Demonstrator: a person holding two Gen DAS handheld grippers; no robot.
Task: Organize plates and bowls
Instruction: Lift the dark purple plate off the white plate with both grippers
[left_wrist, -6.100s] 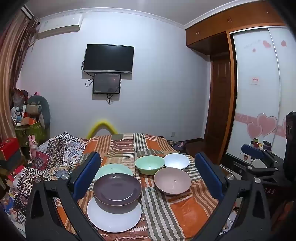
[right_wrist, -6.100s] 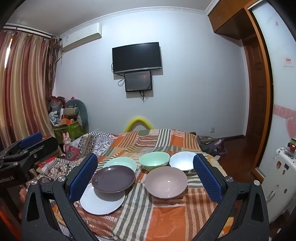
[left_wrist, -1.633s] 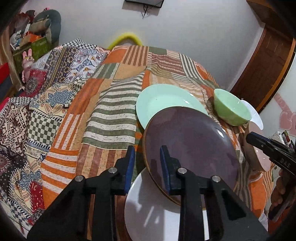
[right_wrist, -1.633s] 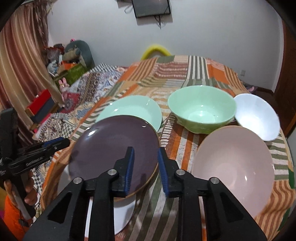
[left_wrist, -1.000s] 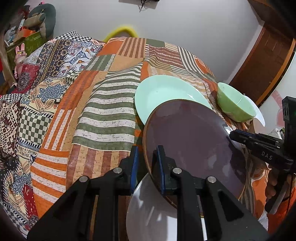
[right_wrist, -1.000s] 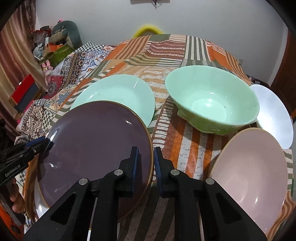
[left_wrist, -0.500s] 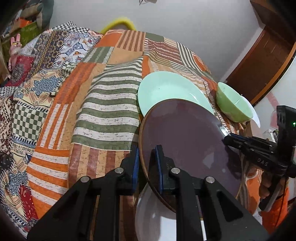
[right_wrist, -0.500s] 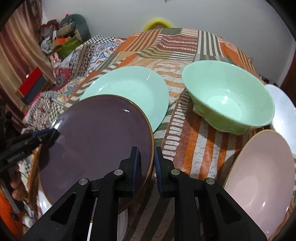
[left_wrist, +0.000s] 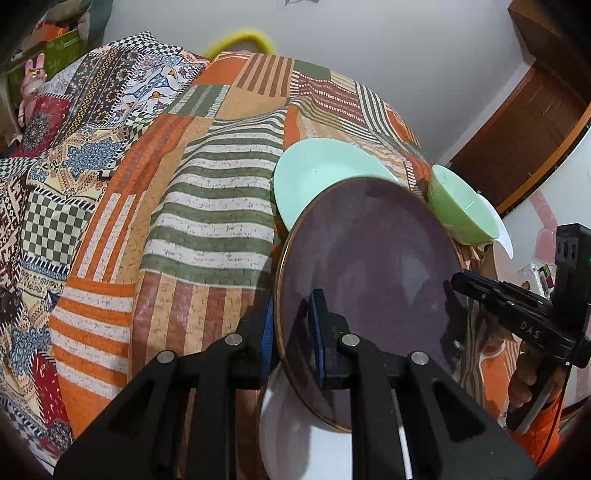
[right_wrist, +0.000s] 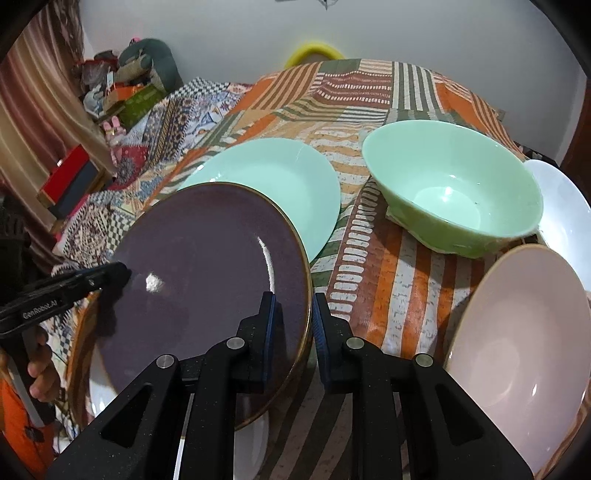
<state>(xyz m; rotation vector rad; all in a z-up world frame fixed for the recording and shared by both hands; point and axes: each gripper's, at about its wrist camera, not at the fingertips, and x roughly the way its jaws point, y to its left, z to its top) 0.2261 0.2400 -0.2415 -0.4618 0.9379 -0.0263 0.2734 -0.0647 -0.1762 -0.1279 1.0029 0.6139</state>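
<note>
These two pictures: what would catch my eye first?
First, the purple plate, held up at a tilt by the left gripper and the right gripper, each clamped on an opposite rim. Beneath it lies a white plate; behind it sits a mint plate, on a striped patchwork cloth.

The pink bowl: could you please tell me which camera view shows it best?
The right wrist view: the pink bowl fills the lower right, its inside and rim clear, in front of the green bowl. In the left wrist view it is almost wholly hidden behind the purple plate and the right gripper.
</note>
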